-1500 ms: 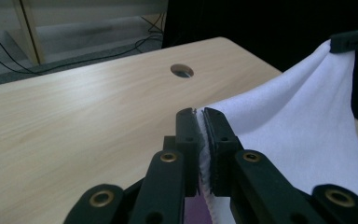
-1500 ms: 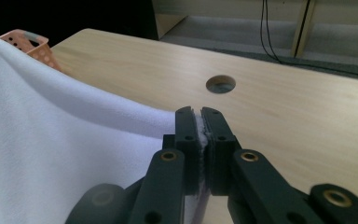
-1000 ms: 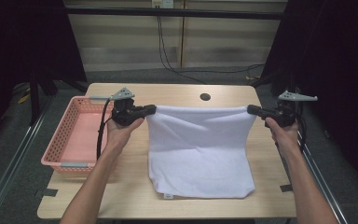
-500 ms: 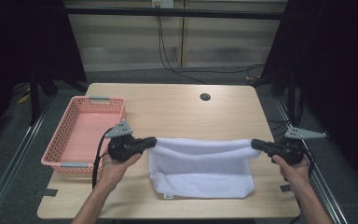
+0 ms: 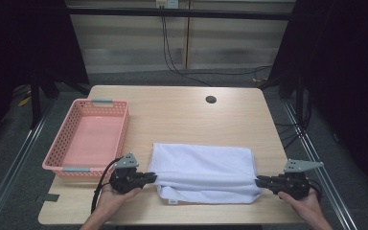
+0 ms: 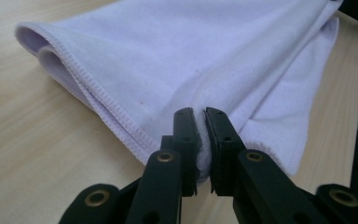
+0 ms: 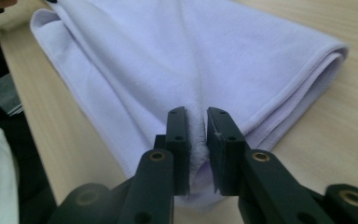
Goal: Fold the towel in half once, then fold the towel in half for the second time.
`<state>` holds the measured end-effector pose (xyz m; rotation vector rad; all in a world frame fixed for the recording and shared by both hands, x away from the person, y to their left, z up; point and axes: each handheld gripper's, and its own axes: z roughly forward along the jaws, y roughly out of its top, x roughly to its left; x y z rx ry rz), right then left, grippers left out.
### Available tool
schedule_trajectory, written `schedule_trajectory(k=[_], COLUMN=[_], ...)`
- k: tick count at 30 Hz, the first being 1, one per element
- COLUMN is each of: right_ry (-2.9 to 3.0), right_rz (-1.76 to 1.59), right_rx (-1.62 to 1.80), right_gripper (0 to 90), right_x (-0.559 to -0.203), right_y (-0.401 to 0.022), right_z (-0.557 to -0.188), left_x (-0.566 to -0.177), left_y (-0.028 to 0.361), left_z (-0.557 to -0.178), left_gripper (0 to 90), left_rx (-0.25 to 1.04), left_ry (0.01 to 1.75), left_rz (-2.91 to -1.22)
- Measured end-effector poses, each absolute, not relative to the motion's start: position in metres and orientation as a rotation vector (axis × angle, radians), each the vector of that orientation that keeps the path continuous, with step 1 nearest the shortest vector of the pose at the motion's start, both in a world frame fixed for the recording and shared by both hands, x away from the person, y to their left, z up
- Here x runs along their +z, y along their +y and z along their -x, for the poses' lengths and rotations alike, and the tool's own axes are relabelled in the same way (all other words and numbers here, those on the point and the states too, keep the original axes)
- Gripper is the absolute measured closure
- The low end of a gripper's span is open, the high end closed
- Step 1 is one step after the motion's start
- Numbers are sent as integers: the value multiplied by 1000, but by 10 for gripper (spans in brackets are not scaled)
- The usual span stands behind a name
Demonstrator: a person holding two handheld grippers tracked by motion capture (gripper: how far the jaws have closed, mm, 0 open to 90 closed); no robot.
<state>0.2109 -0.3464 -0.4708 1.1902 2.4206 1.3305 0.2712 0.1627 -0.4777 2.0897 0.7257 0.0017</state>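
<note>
A white towel [image 5: 203,170] lies folded in half on the wooden table [image 5: 182,115], near its front edge. My left gripper [image 5: 152,178] lies low at the towel's front left corner, shut on the doubled cloth. In the left gripper view the jaws [image 6: 201,116] pinch a bunch of the towel [image 6: 191,56]. At the front right corner is my right gripper [image 5: 258,181]. Its jaws [image 7: 196,116] have just been opening slightly, and the towel [image 7: 191,51] is still squeezed between them. The fold runs along the towel's far side.
An empty pink basket [image 5: 62,139] stands on the left of the table, just beyond my left hand. A round cable hole [image 5: 211,99] sits near the far edge. Bare wood stretches between the towel and that far edge.
Both grippers have come down and toward the front edge, bringing the towel's far edge over onto its near half. The towel now lies folded, about half as deep as before.
</note>
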Motion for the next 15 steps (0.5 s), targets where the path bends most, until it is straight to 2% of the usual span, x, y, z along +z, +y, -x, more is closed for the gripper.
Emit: schedule_trajectory(k=[3,7,10,12,13,14,15], right_ry=[2434,2470,2527,2508,2508,2433,2402], right_rz=[-1180,-1166,-1149,-1170,-1170,-1195,-1194], right_rx=[1332,1300,1240,1272,1272,1310,1312], right_gripper=[832,795,717,653,653,600,583], right_x=[-470,-471,-473,-471,-471,-465,-461], right_y=[-346,-344,-343,-346,-346,-350,-350], right_z=[-204,-193,-185,-180,-180,-179,-181], left_x=[-475,-477,-481,-478,-478,-470,-468], left_y=[163,166,167,169,169,169,169], left_z=[-263,-254,-249,-247,-247,-251,-254], left_gripper=[835,807,767,710,660,610,598], left_rx=[-5,-39,-84,-87,-87,-76,-67], left_ry=[702,671,650,641,641,640,641], left_rz=[-2090,-2118,-2154,-2140,-2140,-2097,-2089])
